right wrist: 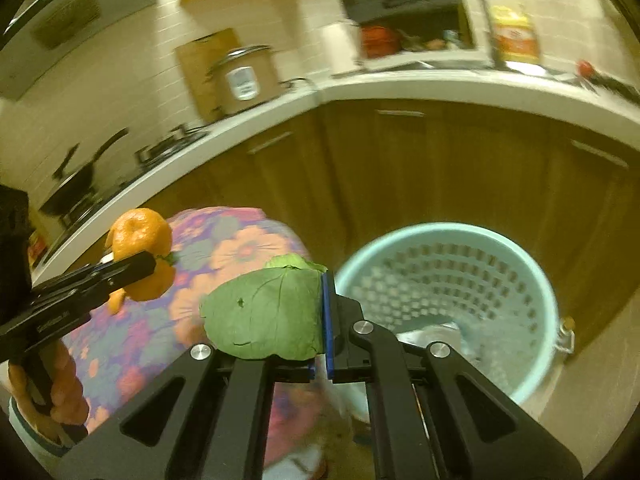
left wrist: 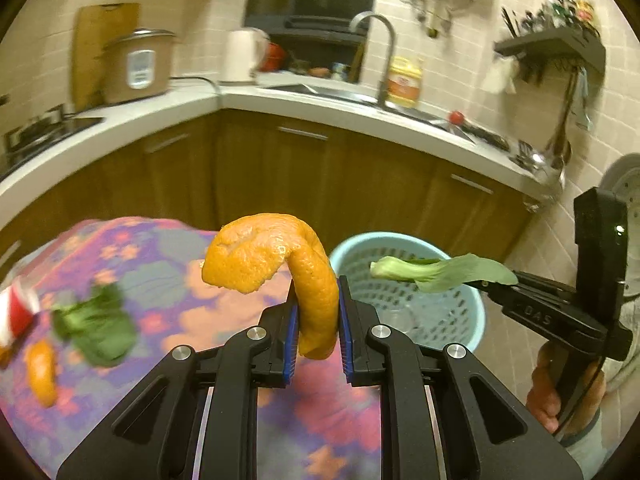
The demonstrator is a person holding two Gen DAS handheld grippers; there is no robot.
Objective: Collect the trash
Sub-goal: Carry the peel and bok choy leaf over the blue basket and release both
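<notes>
Left wrist view: the left gripper (left wrist: 317,312) is clenching one curled orange peel (left wrist: 276,264) between its blue pads (left wrist: 291,344), the peel arching up and to the left above the fingers. One pale blue basket (left wrist: 404,292) is standing on the floor just beyond and to the right of the fingertips, beside the table covered by a flowered cloth (left wrist: 168,264). Two scraps are lying on the cloth at left: one green leaf (left wrist: 96,328) and one further orange peel (left wrist: 42,372), with a red and white object (left wrist: 16,312) at the edge, too blurred to identify. The right gripper (left wrist: 486,284) is entering from the right, holding one green leaf stalk (left wrist: 436,272) over the basket's rim; a hand (left wrist: 560,392) is gripping its handle. Right wrist view: the right gripper (right wrist: 320,320) is pinching the same leaf (right wrist: 264,316), its jaws fully closed on it, the leaf spreading left over one finger. The basket (right wrist: 452,276) is lying just ahead and to the right of the tips. The left gripper (right wrist: 148,264) is appearing at left, carrying the orange peel (right wrist: 140,236) above the flowered cloth (right wrist: 240,248).
</notes>
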